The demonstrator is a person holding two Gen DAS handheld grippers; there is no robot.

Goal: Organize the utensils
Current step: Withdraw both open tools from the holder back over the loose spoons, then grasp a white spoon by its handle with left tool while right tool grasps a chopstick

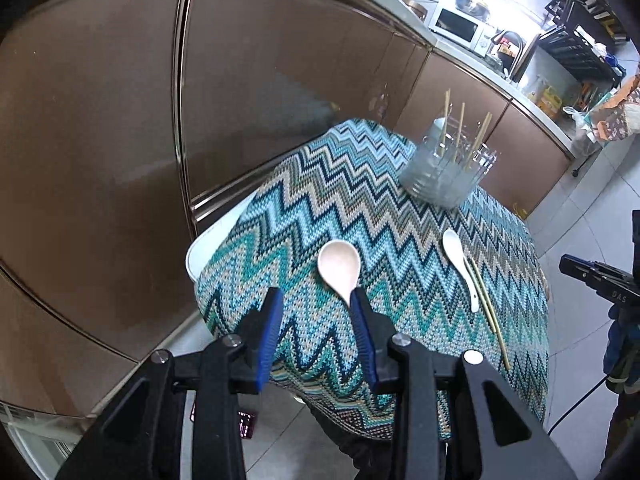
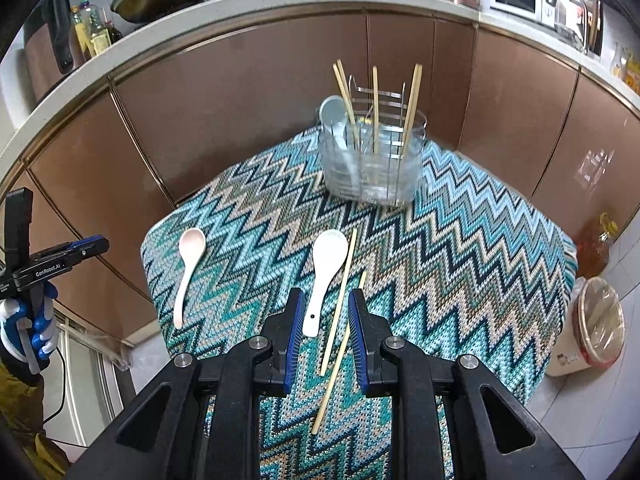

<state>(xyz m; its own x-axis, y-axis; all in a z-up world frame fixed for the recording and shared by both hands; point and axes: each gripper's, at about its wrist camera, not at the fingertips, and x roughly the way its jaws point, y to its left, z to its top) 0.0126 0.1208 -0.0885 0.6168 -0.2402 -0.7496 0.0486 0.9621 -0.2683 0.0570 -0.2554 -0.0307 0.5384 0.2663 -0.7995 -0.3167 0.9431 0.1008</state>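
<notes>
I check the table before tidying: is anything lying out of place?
Yes. Two spoons and two chopsticks lie loose on the cloth, while the rest stand in the clear holder.

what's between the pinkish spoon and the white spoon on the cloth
Only bare zigzag-patterned cloth lies between the pinkish ceramic spoon and the white ceramic spoon, shown in the right wrist view.

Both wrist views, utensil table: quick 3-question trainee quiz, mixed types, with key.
1. True or false: the clear holder already contains chopsticks.
2. Which lies nearer the two loose chopsticks? A) pink spoon B) white spoon
3. Fill in: the right tool is ____ and holds nothing.

Key: 1 true; 2 B; 3 open.
</notes>
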